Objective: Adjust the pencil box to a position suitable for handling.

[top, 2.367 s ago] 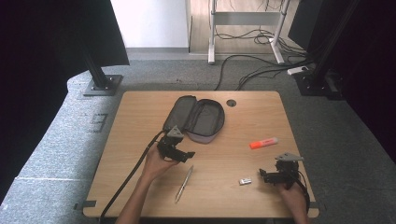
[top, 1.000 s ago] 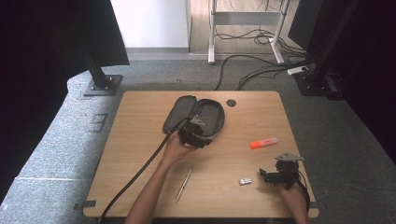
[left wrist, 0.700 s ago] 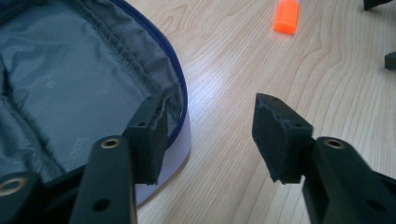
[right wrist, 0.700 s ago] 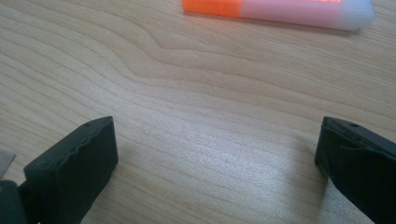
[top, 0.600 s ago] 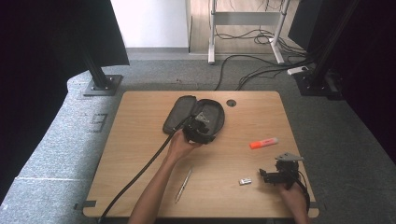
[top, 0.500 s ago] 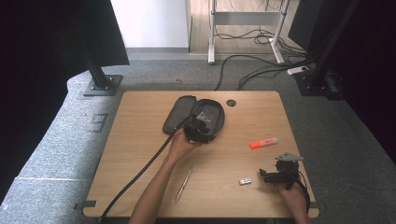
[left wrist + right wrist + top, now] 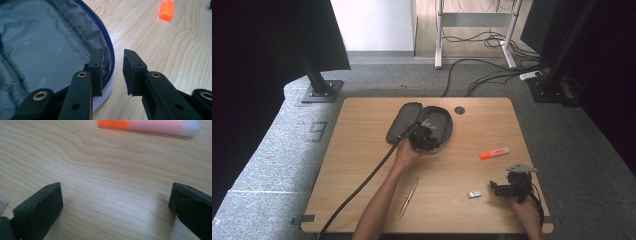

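My left hand-held gripper (image 7: 112, 72), jaws slightly spread, straddles the open pouch's (image 7: 45, 42) near rim mid-bench; right hand-held gripper (image 7: 115, 205) wide open, highlighter (image 7: 150, 126) lying crosswise ahead.

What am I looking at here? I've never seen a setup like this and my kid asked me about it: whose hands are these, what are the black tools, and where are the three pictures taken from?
A person sits at a wooden table holding a hand tool with two black jaws in each hand. One picture comes from a camera above the table. The other two come from small cameras riding on the tools, looking along their jaws.

The left gripper is at the rim of an open pencil case; its jaws straddle the zipper edge with a gap between them, gripping nothing. The right gripper rests near the table's right front corner, jaws wide apart and empty.

Also on the table: an orange highlighter, a pen and a small white object I can't identify.
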Demonstrator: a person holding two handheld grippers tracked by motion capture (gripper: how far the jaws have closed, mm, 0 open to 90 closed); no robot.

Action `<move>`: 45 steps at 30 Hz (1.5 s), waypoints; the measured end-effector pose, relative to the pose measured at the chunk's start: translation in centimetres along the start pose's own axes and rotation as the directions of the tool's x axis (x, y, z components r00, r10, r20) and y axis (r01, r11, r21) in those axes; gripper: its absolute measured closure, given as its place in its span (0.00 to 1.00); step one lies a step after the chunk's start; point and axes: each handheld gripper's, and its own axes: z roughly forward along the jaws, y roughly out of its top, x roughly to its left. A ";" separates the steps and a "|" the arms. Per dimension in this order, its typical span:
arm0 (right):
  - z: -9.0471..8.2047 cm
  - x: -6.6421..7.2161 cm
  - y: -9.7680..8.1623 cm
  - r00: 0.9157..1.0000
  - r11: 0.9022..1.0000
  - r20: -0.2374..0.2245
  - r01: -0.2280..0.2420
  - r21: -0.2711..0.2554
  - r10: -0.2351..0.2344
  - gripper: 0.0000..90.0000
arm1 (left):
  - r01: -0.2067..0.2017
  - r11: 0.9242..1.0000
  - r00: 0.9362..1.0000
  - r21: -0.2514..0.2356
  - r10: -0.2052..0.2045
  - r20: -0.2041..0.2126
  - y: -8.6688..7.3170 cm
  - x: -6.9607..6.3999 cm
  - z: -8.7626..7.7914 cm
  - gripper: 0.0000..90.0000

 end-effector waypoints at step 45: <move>0.0 0.0 0.0 1.000 1.000 0.000 0.001 0.000 -0.001 0.00 | -0.119 0.992 0.987 0.041 0.114 0.112 -2.0 -5.8 0.2 0.97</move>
